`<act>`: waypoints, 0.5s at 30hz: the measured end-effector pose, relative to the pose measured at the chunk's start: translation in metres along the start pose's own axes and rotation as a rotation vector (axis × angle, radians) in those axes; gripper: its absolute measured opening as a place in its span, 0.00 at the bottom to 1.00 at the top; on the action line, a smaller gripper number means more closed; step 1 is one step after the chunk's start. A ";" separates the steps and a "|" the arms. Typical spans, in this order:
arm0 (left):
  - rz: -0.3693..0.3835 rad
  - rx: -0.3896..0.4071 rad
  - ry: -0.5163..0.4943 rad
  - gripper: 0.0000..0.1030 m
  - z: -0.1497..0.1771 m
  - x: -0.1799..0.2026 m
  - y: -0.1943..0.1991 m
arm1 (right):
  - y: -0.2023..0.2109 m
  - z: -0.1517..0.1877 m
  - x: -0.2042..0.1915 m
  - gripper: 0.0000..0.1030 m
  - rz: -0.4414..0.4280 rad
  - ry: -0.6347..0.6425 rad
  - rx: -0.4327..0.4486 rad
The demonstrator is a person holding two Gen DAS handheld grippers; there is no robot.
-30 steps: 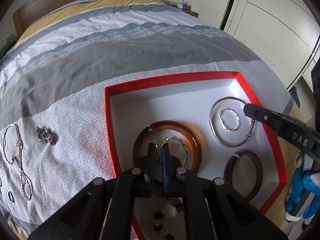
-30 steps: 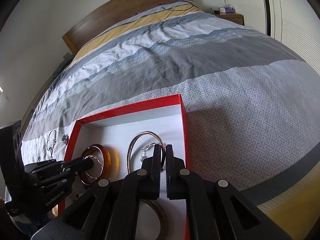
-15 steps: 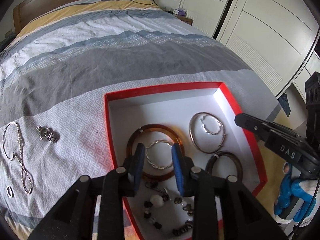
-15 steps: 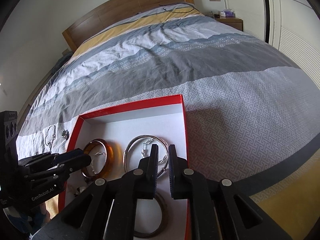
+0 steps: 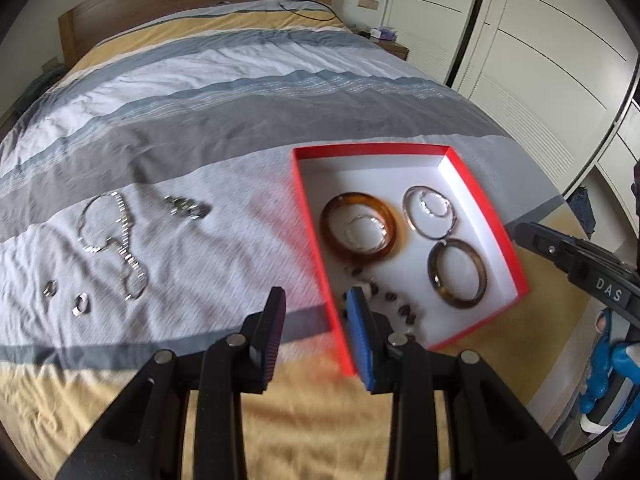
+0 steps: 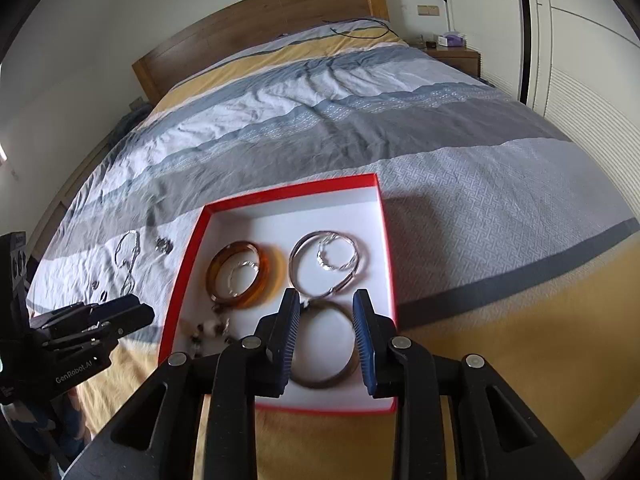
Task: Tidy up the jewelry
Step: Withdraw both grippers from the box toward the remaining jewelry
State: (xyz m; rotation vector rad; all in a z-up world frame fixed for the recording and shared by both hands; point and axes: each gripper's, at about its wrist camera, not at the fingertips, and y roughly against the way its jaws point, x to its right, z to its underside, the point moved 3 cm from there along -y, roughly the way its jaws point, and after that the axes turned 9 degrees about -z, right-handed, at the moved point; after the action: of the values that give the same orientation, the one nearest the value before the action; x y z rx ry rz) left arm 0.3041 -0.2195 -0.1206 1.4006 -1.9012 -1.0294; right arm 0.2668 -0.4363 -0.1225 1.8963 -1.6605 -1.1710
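Left wrist: "DAS" on right hand-held gripper (image 5: 528,232)

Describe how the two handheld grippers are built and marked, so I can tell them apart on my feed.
Both are black plastic with silver pivot bolts and ribbed blue pads on the jaws. The left gripper reads "GenRobot.AI" on its side, seen from the right wrist camera. The right gripper carries white "DAS" lettering, above a blue-and-white handle.
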 end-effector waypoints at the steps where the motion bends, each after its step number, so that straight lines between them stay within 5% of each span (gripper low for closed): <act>1: -0.021 -0.002 0.010 0.30 0.004 -0.006 0.007 | 0.003 0.004 -0.004 0.29 -0.001 0.003 -0.002; 7: -0.113 0.034 0.045 0.39 0.025 -0.034 0.046 | 0.021 0.029 -0.036 0.37 -0.007 0.043 -0.022; 15: -0.176 0.073 0.077 0.40 0.053 -0.060 0.094 | 0.040 0.056 -0.076 0.42 -0.022 0.090 -0.037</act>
State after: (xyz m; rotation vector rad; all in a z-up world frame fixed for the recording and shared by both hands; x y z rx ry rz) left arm 0.2305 -0.1341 -0.0713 1.6495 -1.8019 -0.9799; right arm 0.2006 -0.3610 -0.1002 1.9205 -1.5641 -1.1001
